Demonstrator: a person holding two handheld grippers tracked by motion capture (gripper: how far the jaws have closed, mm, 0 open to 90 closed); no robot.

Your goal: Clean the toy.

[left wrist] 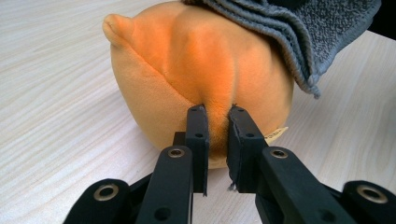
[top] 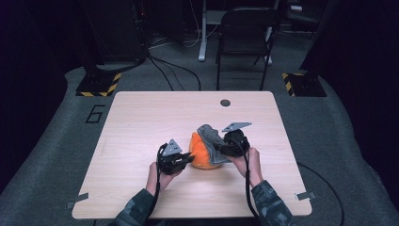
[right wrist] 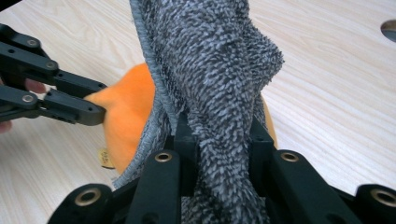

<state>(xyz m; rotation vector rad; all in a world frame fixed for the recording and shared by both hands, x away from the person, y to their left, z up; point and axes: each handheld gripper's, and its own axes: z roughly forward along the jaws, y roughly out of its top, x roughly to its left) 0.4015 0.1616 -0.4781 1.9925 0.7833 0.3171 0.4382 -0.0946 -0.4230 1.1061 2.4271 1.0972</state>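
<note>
Near the middle of the pale wooden tabletop (top: 141,122) sits a round orange plush toy (left wrist: 187,74). The left gripper (left wrist: 217,126) pinches a fold of its fabric, probably to steady it, while the right gripper (right wrist: 219,135) clamps a grey terry cloth (right wrist: 215,60) draped over it, probably for wiping. Nothing nearby blocks either gripper.

place: lab/studio | signs: dark drapes, hazard-taped stand bases (top: 99,84), floor cables (top: 174,70), lone table (top: 141,113)
</note>
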